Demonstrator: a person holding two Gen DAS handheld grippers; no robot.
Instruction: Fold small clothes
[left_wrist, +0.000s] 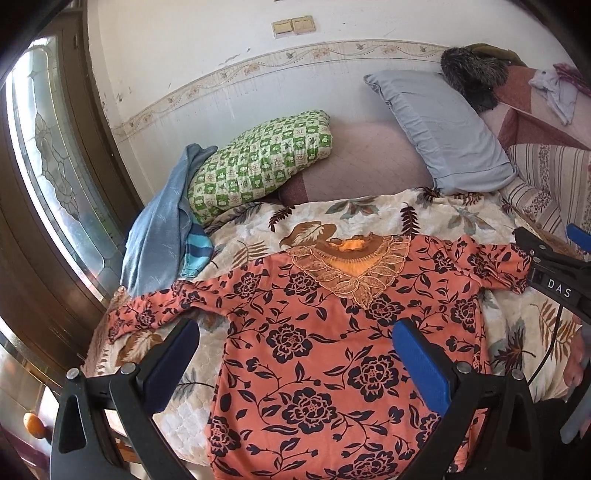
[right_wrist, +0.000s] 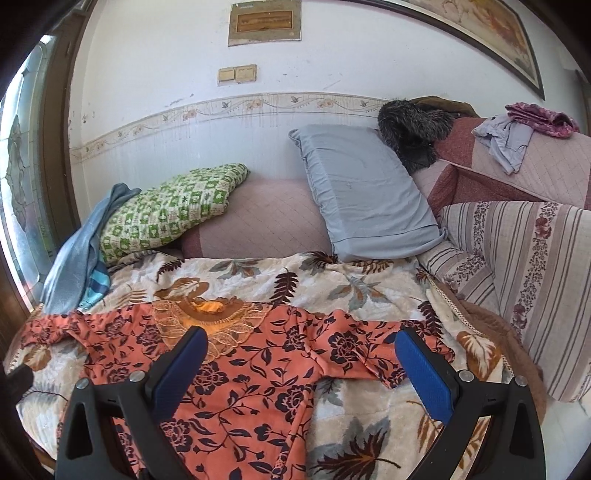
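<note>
Nearest the cameras, both tongs are held wide apart and empty above the blouse (left_wrist: 332, 350), which serves as the landmark throughout. The left tongs (left_wrist: 295, 365) are poised over its lower body, between the left sleeve and the middle of the cloth. The right tongs (right_wrist: 301, 373) are poised over its right shoulder and sleeve (right_wrist: 369, 347), probably so that this sleeve can be taken up first; nothing is gripped by either.

The blouse is laid flat and face up on the leaf-patterned blanket (right_wrist: 369, 288) of the bed, with both sleeves spread out sideways and the lace collar (left_wrist: 351, 269) turned away from the cameras. It appears to have been spread this way so that the folds can be made cleanly. No fold is seen yet, so the task is judged to be at its start.

Beyond the collar, a green checked pillow (left_wrist: 258, 162) and a grey pillow (left_wrist: 439, 133) are propped near the wall. To the left of the blouse, a blue cloth (left_wrist: 159, 236) is heaped at the bed's edge, perhaps waiting its turn.
</note>
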